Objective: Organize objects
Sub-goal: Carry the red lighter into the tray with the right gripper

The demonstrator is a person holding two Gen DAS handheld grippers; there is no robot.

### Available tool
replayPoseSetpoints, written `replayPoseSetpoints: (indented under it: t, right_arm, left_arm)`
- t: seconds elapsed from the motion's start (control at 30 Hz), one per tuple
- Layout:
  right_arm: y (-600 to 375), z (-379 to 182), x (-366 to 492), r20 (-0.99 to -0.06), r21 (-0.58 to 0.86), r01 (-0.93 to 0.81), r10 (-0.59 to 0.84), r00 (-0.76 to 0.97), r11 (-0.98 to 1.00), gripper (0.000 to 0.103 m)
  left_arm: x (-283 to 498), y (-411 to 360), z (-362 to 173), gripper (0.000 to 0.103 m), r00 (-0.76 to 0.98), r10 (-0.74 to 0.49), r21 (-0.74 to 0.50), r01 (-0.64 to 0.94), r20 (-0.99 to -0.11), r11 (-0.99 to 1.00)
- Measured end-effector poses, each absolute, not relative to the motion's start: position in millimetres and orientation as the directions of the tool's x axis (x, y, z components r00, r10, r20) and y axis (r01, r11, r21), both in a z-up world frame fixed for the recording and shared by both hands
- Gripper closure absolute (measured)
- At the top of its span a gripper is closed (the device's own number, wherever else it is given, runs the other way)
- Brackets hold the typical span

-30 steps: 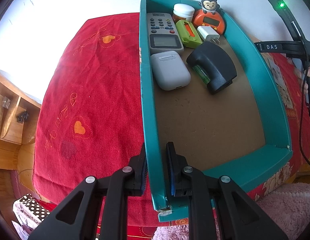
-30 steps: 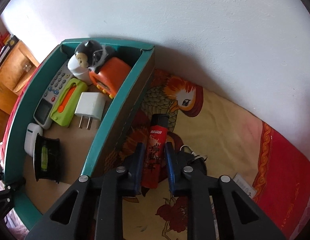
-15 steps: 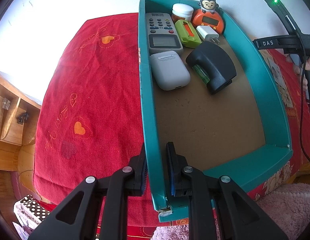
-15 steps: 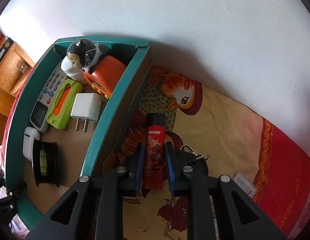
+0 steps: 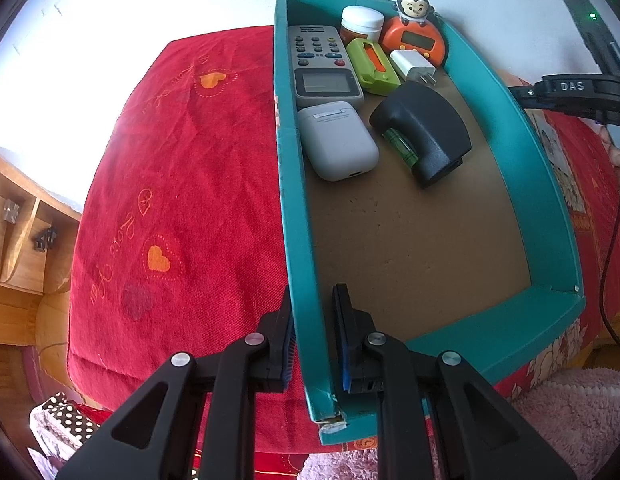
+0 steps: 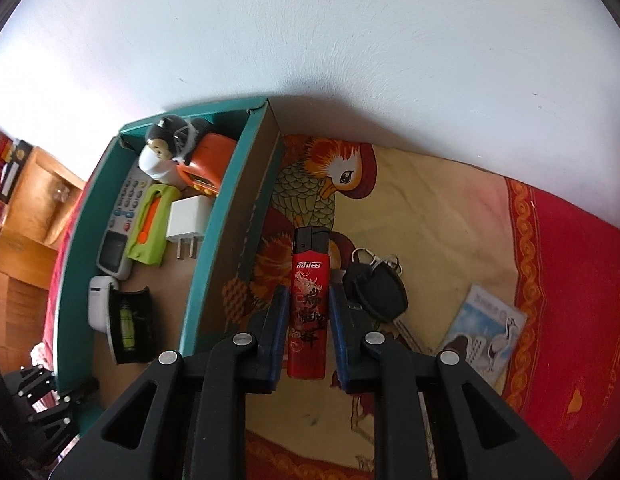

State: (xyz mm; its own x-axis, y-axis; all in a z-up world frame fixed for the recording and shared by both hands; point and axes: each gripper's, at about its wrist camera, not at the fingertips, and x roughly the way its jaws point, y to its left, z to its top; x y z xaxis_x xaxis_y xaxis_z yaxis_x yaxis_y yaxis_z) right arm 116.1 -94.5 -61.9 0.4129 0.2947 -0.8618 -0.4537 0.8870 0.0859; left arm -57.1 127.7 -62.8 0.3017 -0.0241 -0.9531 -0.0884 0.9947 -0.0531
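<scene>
Change since a second ago: lifted clear of the bedspread, the red lighter [image 6: 309,304] is now riding higher between the right gripper [image 6: 309,312] pads, and the view is pulling back from the box; the left gripper [image 5: 313,336] is keeping its place on the box wall.
Surface: a red cloth with orange hearts [image 5: 182,184] is lying at 9 o'clock of the teal box [image 5: 546,216]; a bedspread printed with a rooster [image 6: 422,216] is spreading at 3 o'clock of it.
Room: a white wall [image 6: 310,40] is standing behind the box at 12 o'clock; wooden furniture [image 5: 18,240] is showing at 9 o'clock in the left wrist view; pink fleece [image 5: 570,420] is bunching at 5 o'clock.
Writing: the lighter is carrying white Chinese characters and a dragon print; "DAS" is reading on the right gripper's body in the left wrist view.
Count in box: one remote [image 5: 322,68], one white earbud case [image 5: 338,140], one black holder with a green vial [image 5: 426,132], one green-and-orange case [image 5: 372,66], one white charger plug [image 5: 414,66], one white-lidded jar [image 5: 362,22], one orange monkey clock [image 5: 416,36], all crowding the 12 o'clock end.
Count outside: one black key fob with rings [image 6: 380,288] and one picture card [image 6: 486,336], lying at 3 o'clock of the lighter.
Left tool: jaws are straddling the box's near side wall, one pad touching it outside, the other standing slightly off inside.
Right tool: jaws are clamping the lighter upright, just beside the box's outer wall.
</scene>
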Motion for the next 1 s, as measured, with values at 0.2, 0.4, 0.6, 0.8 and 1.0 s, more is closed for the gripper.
replayPoseSetpoints:
  t: [0.2, 0.4, 0.6, 0.8, 1.0]
  right_arm:
    - [-98.4, -46.5, 101.6, -0.840, 0.129, -0.448, 0.338, 0.425, 0.885, 0.082]
    - [-75.0, -14.8, 75.1, -0.805, 0.151, -0.519, 0.409, 0.430, 0.842, 0.082]
    - [-29.9, -26.7, 59.3, -0.840, 0.114, -0.584, 0.392, 0.375, 0.804, 0.082]
    - [4.8, -53.2, 55.5, -0.888, -0.029, -0.612, 0.260, 0.378, 0.790, 0.082]
    - [18.8, -76.0, 61.7, -0.909, -0.114, -0.607, 0.164, 0.382, 0.786, 0.082]
  left_arm:
    - [-56.6, 127.2, -62.6, 0.088, 0.301, -0.024, -0.052, -0.086, -0.953, 0.995]
    - [-56.1, 126.6, -63.1, 0.088, 0.301, -0.025, -0.052, -0.084, -0.953, 0.995]
    - [-56.5, 126.3, -63.4, 0.088, 0.303, -0.027, -0.055, -0.084, -0.953, 0.995]
    - [-58.2, 126.3, -63.6, 0.088, 0.305, -0.029, -0.057, -0.083, -0.952, 0.995]
    - [-59.4, 126.6, -63.5, 0.088, 0.307, -0.032, -0.060, -0.082, -0.951, 0.995]
